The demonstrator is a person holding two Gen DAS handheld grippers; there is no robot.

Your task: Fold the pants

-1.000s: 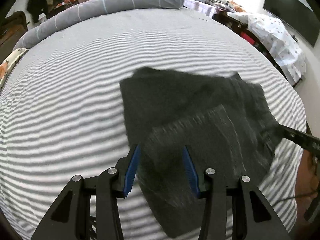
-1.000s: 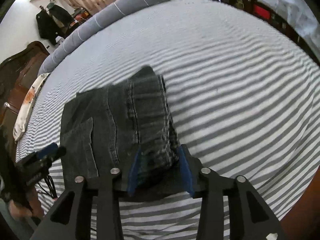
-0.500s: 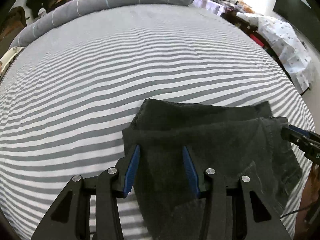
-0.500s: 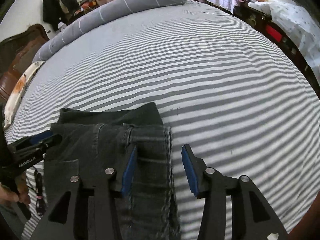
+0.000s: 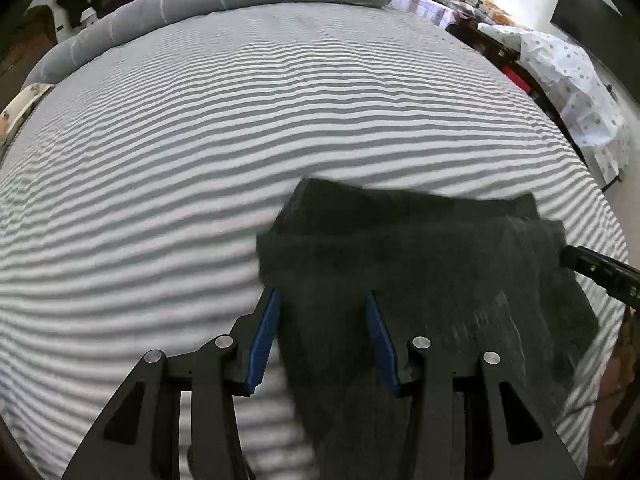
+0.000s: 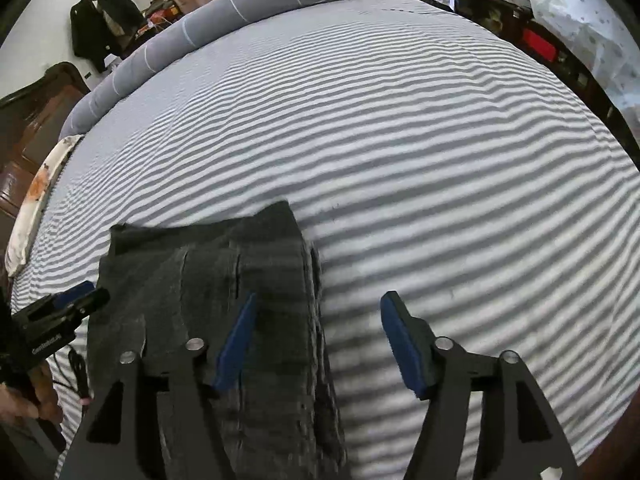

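The folded pants (image 6: 208,280) lie on the bed (image 6: 400,140) near its 6 o'clock edge. A long bolster (image 6: 224,12) lies along the bed's edge from 9 to 12 o'clock. At 3 o'clock, off the bed, stands a cloth-covered table (image 5: 568,80).

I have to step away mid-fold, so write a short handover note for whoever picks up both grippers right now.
Left gripper: jaws partly open, the dark pants lie between them; whether the pads press on the cloth I cannot tell.
Right gripper: its jaws have just been opening; the pants' right edge lies between them, and the right pad stands clear over the sheet.
Pants: a folded dark bundle at the near edge of the striped bed.
Done: pants are layered into a compact bundle.
Left: probably free the left gripper, then square or flatten the layers if needed.
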